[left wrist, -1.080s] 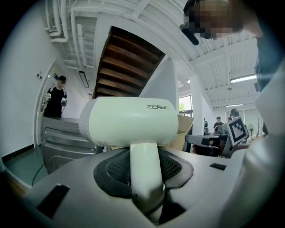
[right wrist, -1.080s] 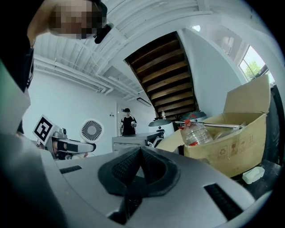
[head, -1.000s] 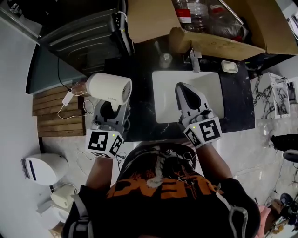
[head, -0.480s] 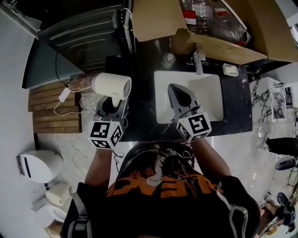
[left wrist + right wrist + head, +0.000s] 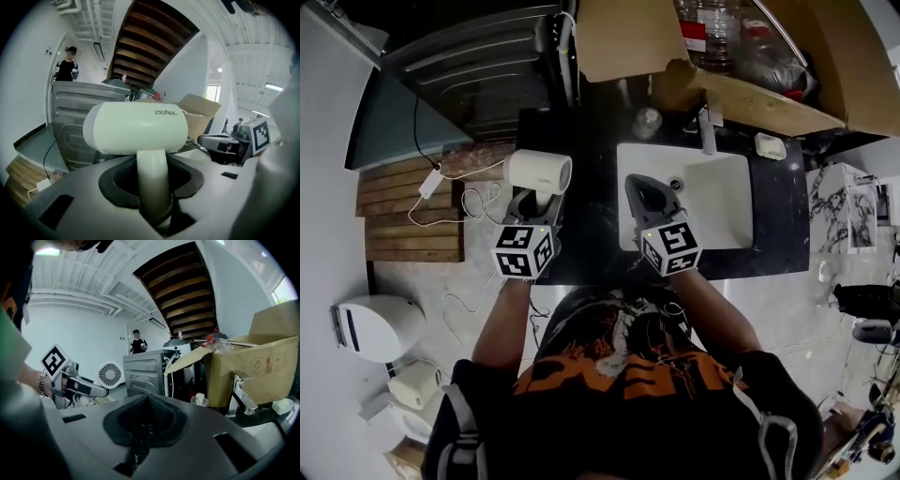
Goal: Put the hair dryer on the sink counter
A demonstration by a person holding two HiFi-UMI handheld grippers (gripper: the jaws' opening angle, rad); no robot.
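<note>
A: At the left edge of the surface (image 5: 591, 220), what does the head view give?

B: The white hair dryer (image 5: 539, 172), its barrel lying across that edge. The left tool (image 5: 536, 202) holds it from the near side. From above I cannot tell whether it touches the surface. A cable (image 5: 441, 178) trails off past the edge over wooden slats (image 5: 403, 211) on the floor.

A: And the other one?

B: The right tool (image 5: 639, 185) hangs over the left rim of the sink basin (image 5: 717, 202), which is set into the surface. A faucet (image 5: 708, 131) stands at the far edge, and a cardboard box (image 5: 750, 94) overhangs it from behind. A washing machine (image 5: 478, 75) sits beyond the far left corner.

A: What does the left gripper view add?

B: The dryer's handle (image 5: 152, 178) stands upright between the dark pads, which pinch it from both sides. The barrel sits crosswise on top, with small lettering on its side. The right tool's marker cube (image 5: 260, 133) shows at the right.

A: And the right gripper view?

B: Its pads are pressed together with nothing between them. At the left, the left tool (image 5: 101, 391) shows, and the dryer's round grilled end sits just above its tip. The faucet and the box are at the right.
</note>
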